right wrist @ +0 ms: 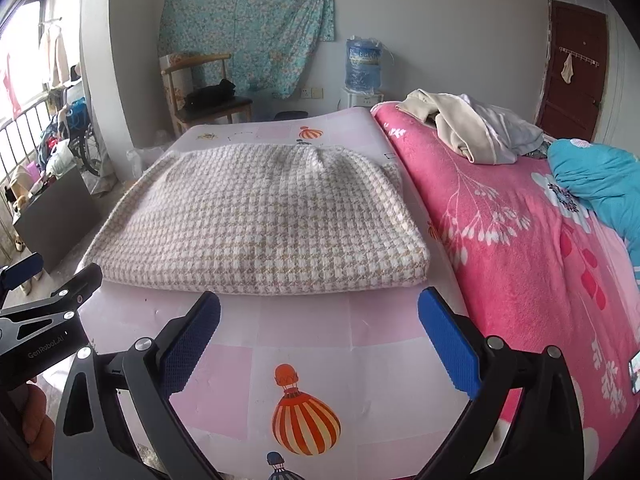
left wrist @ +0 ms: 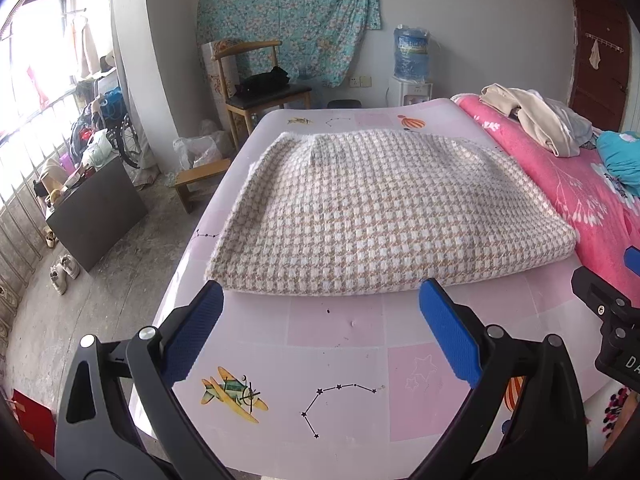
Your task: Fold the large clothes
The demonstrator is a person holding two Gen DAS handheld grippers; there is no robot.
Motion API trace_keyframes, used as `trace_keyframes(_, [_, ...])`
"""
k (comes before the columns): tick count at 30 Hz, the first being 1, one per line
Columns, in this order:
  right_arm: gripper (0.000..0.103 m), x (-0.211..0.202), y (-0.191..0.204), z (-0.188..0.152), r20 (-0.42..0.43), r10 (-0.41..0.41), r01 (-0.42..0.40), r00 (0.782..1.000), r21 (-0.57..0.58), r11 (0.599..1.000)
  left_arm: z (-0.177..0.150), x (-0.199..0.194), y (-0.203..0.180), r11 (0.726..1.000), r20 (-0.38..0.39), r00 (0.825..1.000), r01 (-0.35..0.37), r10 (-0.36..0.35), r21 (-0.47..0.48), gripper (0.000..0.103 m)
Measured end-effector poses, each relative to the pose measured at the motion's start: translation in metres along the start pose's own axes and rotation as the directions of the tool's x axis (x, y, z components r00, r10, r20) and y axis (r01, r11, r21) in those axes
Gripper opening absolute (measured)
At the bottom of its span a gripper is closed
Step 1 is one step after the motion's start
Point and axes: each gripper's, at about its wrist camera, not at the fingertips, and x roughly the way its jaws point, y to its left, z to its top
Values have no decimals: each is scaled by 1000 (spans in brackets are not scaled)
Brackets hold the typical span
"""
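Nearest the lens, the left hand-held gripper [left wrist: 320,306] hangs with its blue-padded fingers spread wide and empty over the pale pink mat printed with planes, balloons and star lines [left wrist: 336,332]; the right hand-held gripper [right wrist: 319,306] is just as wide and empty.

The thick knitted garment in a beige-and-white houndstooth check [left wrist: 360,216] lies straight ahead of both, flat on the mat, already doubled into a broad slab. Its long axis runs across the view, and its rounded folded edge faces the grippers, just beyond the fingertips and not touching them. Neither hand looks clearly nearer; the left faces the edge's left half, the right its right half, so any further fold would probably start with both pinching that near edge.

The left view alone shows the floor beside the bed, with shoes. The right view alone shows more of the pink flowered blanket [right wrist: 520,240] with its heap of unfolded pale clothes [right wrist: 472,128].
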Motion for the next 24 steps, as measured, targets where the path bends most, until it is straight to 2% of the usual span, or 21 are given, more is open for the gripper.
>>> trace_keyframes(10, [97, 12, 1, -4, -49, 2, -2, 999, 1, 1000, -6, 17, -3, 1000, -91, 996, -14, 12, -16, 95])
trace_keyframes(24, [97, 18, 5, -6, -80, -4, 3, 997, -12, 1000, -9, 22, -6, 1000, -131, 991, -10, 8, -15, 95])
